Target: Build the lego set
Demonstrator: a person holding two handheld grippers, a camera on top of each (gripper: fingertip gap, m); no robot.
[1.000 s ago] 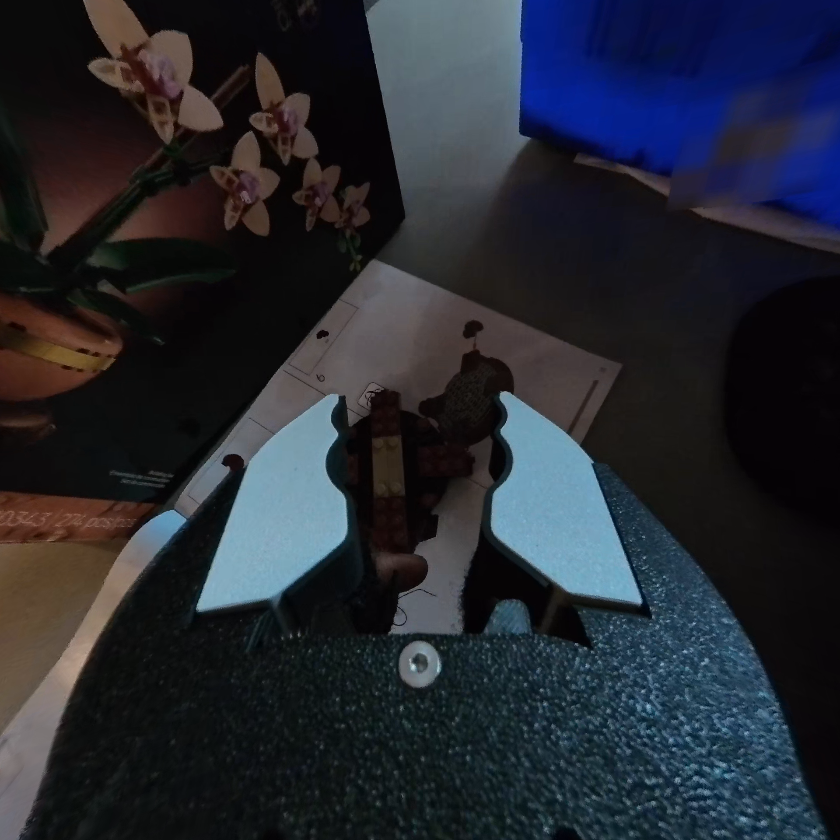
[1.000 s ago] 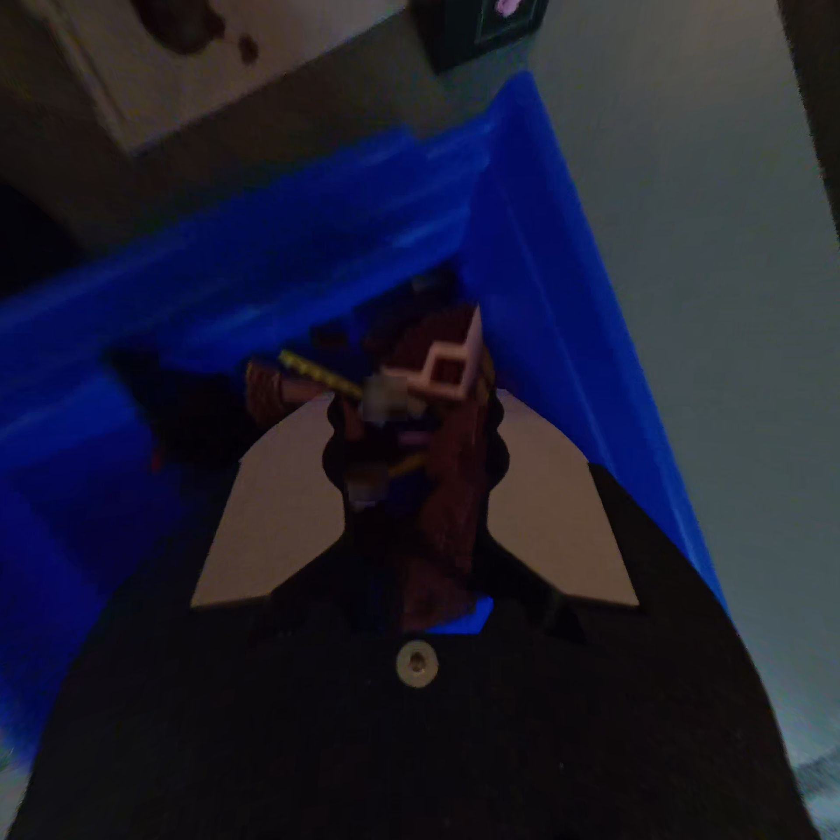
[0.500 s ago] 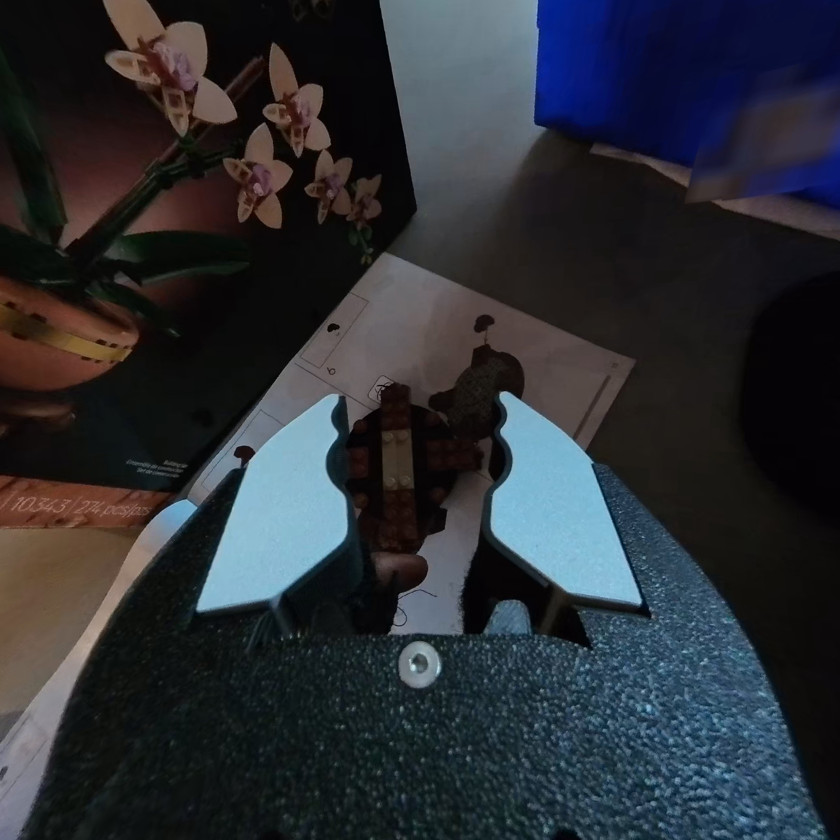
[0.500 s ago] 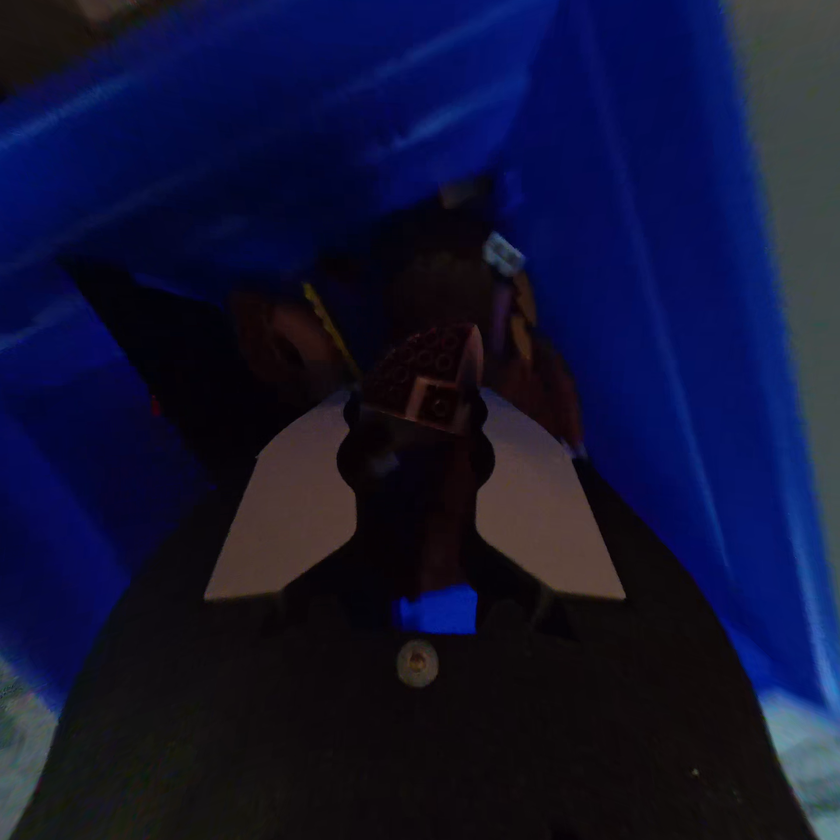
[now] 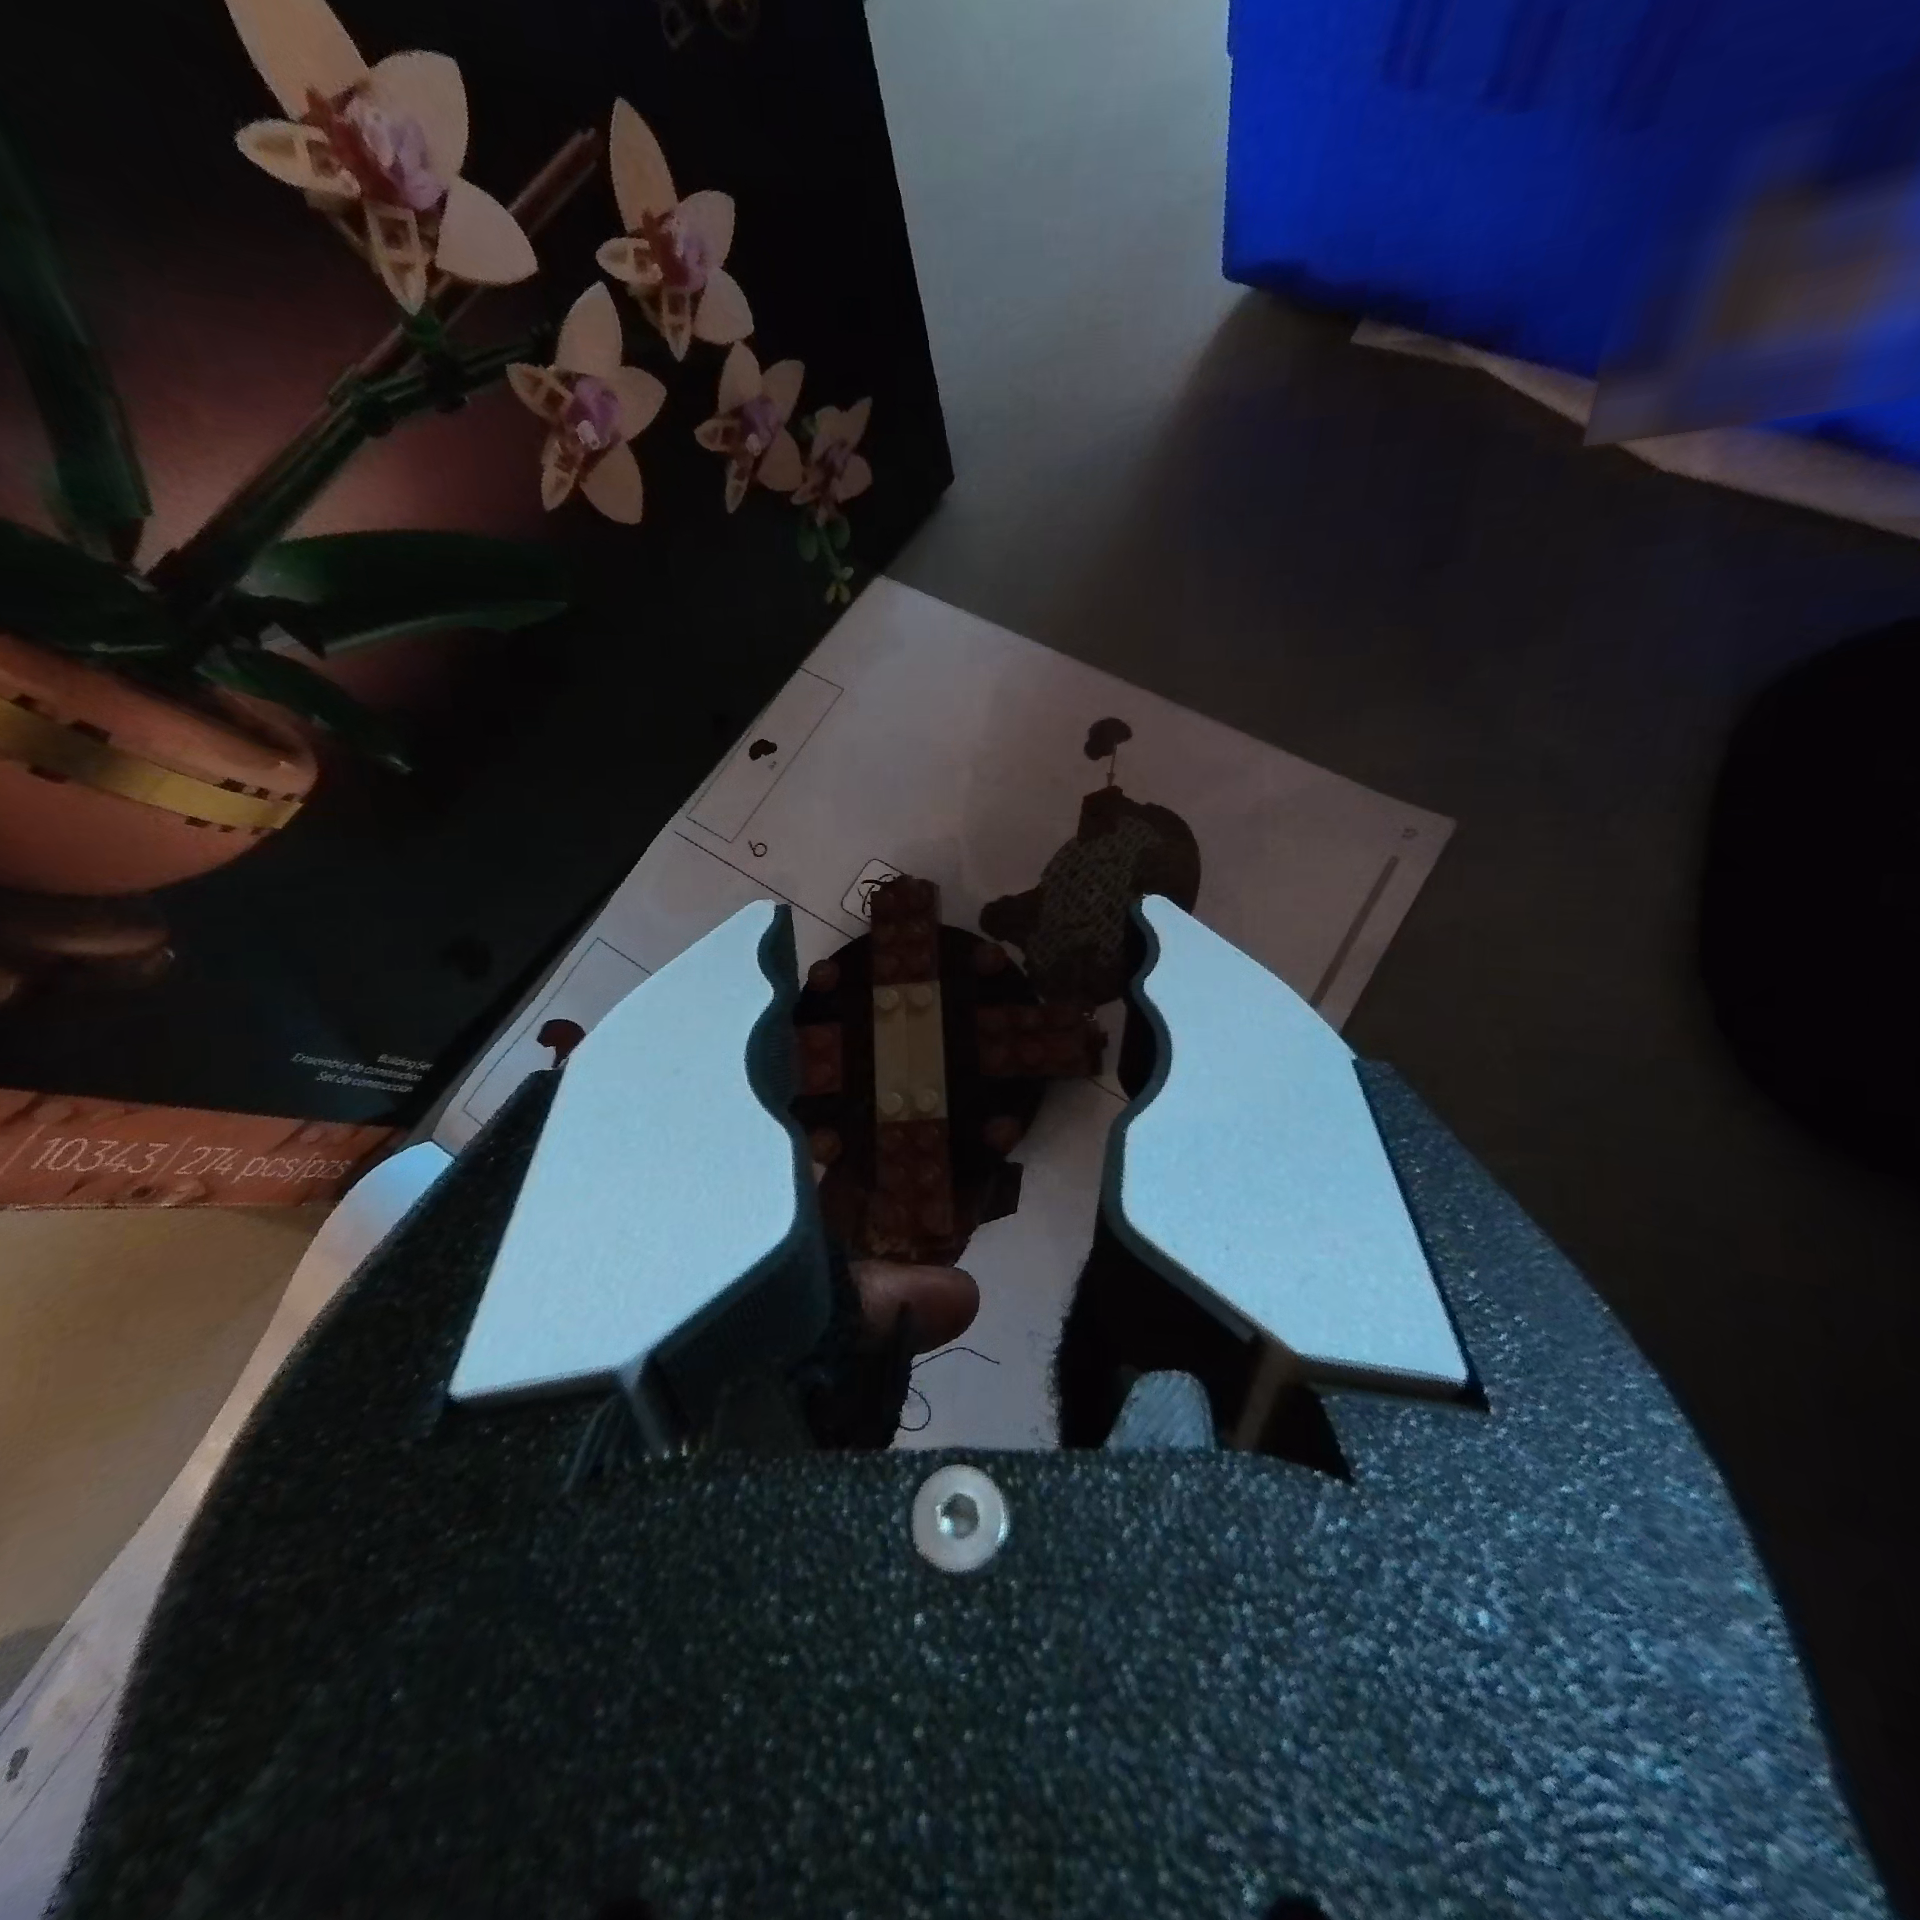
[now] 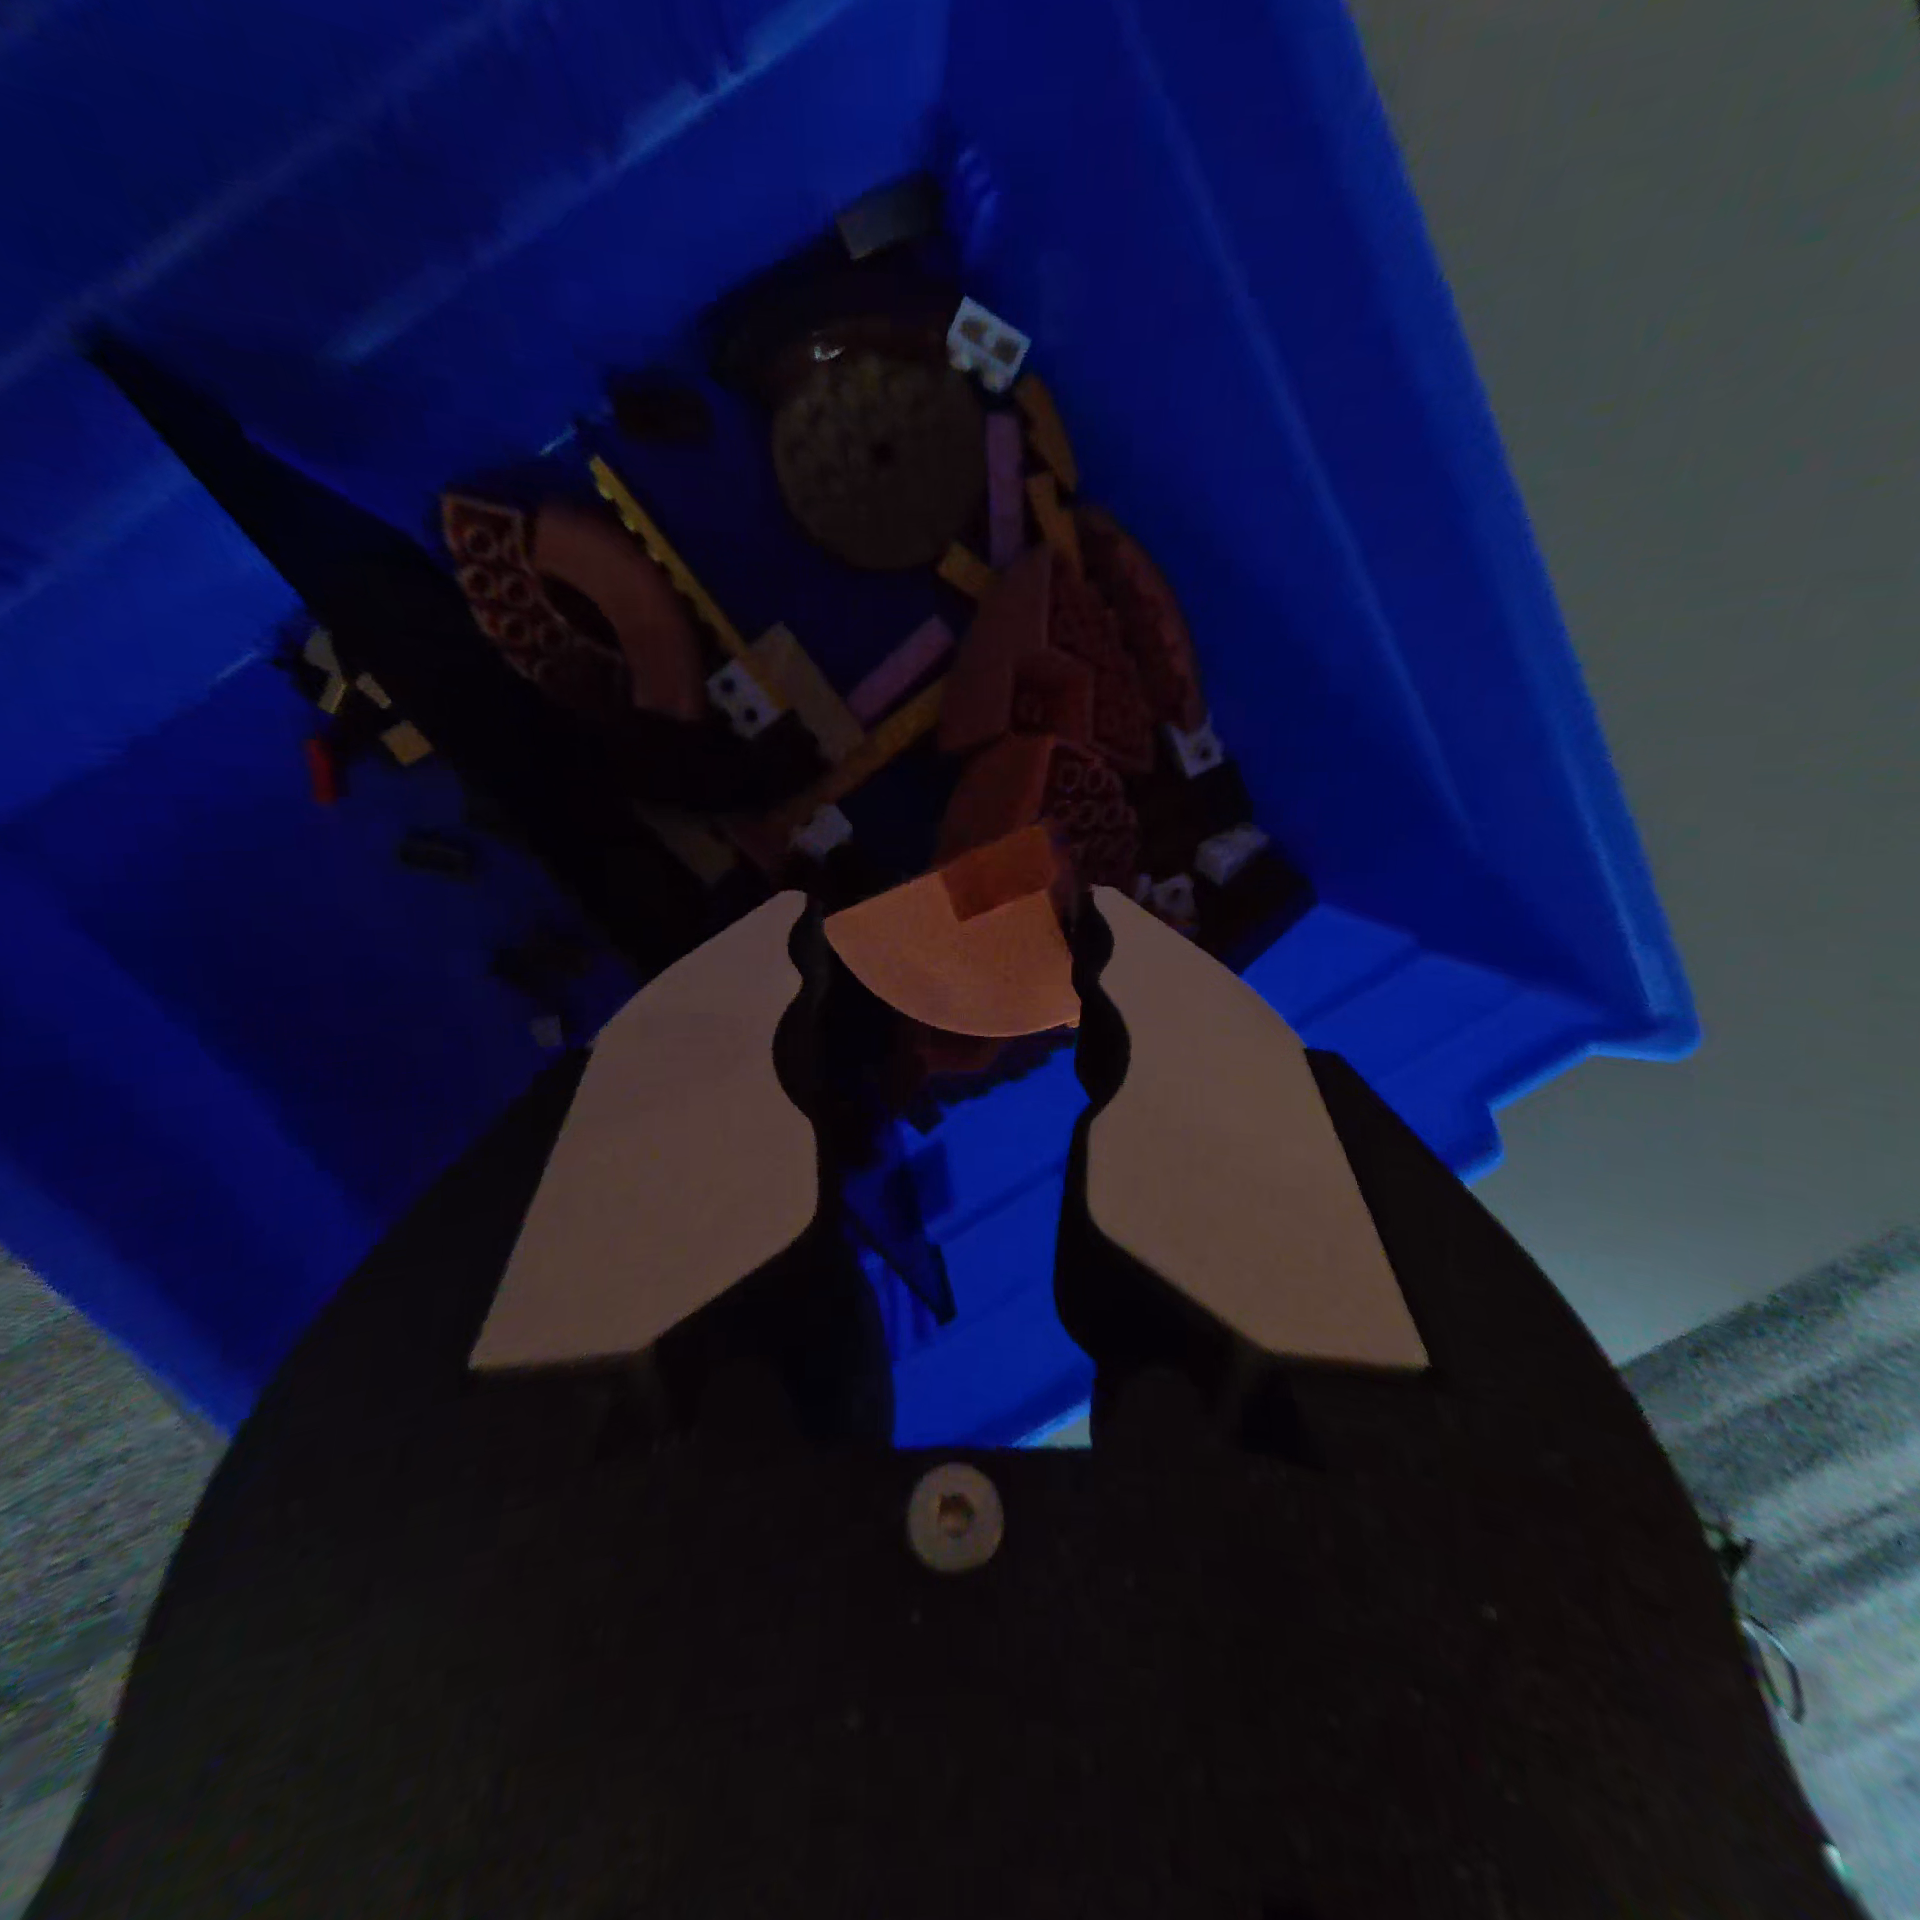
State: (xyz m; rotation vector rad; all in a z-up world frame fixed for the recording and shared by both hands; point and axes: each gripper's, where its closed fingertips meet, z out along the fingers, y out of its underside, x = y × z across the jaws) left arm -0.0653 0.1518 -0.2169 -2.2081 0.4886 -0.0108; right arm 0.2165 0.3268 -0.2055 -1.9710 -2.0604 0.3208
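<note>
- Orange-pink curved plastic brick (image 6: 956, 977): my right gripper (image 6: 945, 914) has its fingers closed on both sides of it, over the blue plastic bin (image 6: 1403, 727) of loose bricks (image 6: 1039, 675).
- Risk, as I judge it: the hold is at the very tips on a rounded face, so the brick could slip out.
- Left gripper (image 5: 961, 914): its fingers are spread wide around a round brown brick assembly (image 5: 914, 1070), with a gap on the right.
- Dim room, grey worktop (image 5: 1351, 582), white printed sheet (image 5: 987, 748), dark flower-picture box (image 5: 416, 416).
</note>
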